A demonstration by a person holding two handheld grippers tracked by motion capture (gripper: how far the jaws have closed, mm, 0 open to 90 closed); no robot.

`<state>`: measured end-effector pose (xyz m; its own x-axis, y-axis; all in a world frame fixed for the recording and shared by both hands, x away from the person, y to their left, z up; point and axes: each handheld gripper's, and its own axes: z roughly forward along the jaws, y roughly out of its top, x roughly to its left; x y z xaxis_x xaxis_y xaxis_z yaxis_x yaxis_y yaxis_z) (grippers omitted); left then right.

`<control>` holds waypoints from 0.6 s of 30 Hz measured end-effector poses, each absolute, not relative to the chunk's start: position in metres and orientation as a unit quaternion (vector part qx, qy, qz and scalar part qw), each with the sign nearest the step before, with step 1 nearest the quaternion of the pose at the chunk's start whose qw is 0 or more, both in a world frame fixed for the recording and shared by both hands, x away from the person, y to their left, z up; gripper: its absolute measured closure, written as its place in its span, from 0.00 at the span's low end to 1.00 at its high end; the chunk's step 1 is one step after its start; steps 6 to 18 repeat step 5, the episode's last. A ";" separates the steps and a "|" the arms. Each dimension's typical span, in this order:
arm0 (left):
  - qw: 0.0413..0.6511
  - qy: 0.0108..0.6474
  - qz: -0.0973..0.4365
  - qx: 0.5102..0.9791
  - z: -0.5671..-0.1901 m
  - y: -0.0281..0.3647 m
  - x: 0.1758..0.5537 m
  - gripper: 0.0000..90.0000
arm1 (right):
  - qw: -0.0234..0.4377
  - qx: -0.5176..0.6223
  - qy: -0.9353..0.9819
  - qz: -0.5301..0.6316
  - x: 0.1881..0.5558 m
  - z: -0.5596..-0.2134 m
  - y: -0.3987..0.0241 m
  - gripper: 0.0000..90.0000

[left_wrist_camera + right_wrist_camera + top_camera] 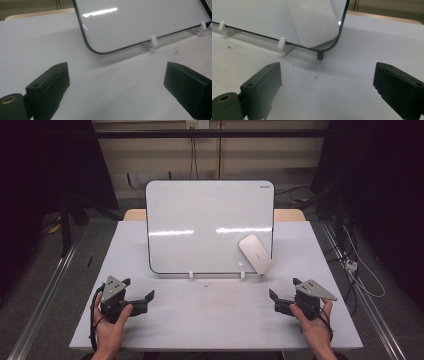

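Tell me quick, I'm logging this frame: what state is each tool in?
Left tool: open, holding nothing, over the table.
Right tool: open, holding nothing, in front of the whiteboard.

A pale grey table [200,320] carries an upright whiteboard [200,225] on white clips, plus perhaps some crumbs.

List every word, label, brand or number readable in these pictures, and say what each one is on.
None can be read.
A small dark mark sits in the top right corner of the white rounded-corner whiteboard, probably a brand name, but too small and blurred to read.
The white oval eraser stuck on the board bears no visible text.
The pale grey table bears none.
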<state>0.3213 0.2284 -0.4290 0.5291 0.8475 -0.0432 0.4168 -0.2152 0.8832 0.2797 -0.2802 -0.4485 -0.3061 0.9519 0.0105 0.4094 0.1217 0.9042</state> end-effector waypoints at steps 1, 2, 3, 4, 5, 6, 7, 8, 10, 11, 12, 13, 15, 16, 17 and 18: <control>0.461 0.425 0.234 0.743 -0.429 0.229 0.321 0.07 | 0.312 0.500 0.679 0.438 0.280 -0.448 -0.281 0.09; 0.461 0.426 0.234 0.743 -0.429 0.229 0.321 0.07 | 0.311 0.501 0.678 0.439 0.280 -0.448 -0.281 0.09; 0.461 0.427 0.234 0.742 -0.429 0.230 0.321 0.07 | 0.311 0.500 0.679 0.439 0.281 -0.448 -0.280 0.09; 0.460 0.426 0.235 0.742 -0.428 0.231 0.321 0.07 | 0.310 0.499 0.680 0.438 0.282 -0.449 -0.280 0.09; 0.464 0.429 0.235 0.739 -0.428 0.231 0.322 0.07 | 0.310 0.500 0.681 0.437 0.282 -0.449 -0.279 0.09; 0.464 0.429 0.235 0.739 -0.428 0.231 0.322 0.07 | 0.310 0.500 0.681 0.437 0.282 -0.449 -0.279 0.09; 0.464 0.429 0.235 0.739 -0.428 0.231 0.322 0.07 | 0.310 0.500 0.681 0.437 0.282 -0.449 -0.279 0.09; 0.464 0.429 0.235 0.739 -0.428 0.231 0.322 0.07 | 0.310 0.500 0.681 0.437 0.282 -0.449 -0.279 0.09; 0.464 0.429 0.235 0.739 -0.428 0.231 0.322 0.07 | 0.310 0.500 0.681 0.437 0.282 -0.449 -0.279 0.09; 0.464 0.429 0.235 0.739 -0.428 0.231 0.322 0.07 | 0.310 0.500 0.681 0.437 0.282 -0.449 -0.279 0.09; 0.464 0.429 0.235 0.739 -0.428 0.231 0.322 0.07 | 0.310 0.500 0.681 0.437 0.282 -0.449 -0.279 0.09; 0.464 0.429 0.235 0.739 -0.428 0.231 0.322 0.07 | 0.310 0.500 0.681 0.437 0.282 -0.449 -0.279 0.09; 0.464 0.429 0.235 0.739 -0.428 0.231 0.322 0.07 | 0.310 0.500 0.681 0.437 0.282 -0.449 -0.279 0.09; 0.464 0.429 0.235 0.739 -0.428 0.231 0.322 0.07 | 0.310 0.500 0.681 0.437 0.282 -0.449 -0.279 0.09; 0.464 0.429 0.235 0.739 -0.428 0.231 0.322 0.07 | 0.310 0.500 0.681 0.437 0.282 -0.449 -0.279 0.09; 0.464 0.429 0.235 0.739 -0.428 0.231 0.322 0.07 | 0.310 0.500 0.681 0.437 0.282 -0.449 -0.279 0.09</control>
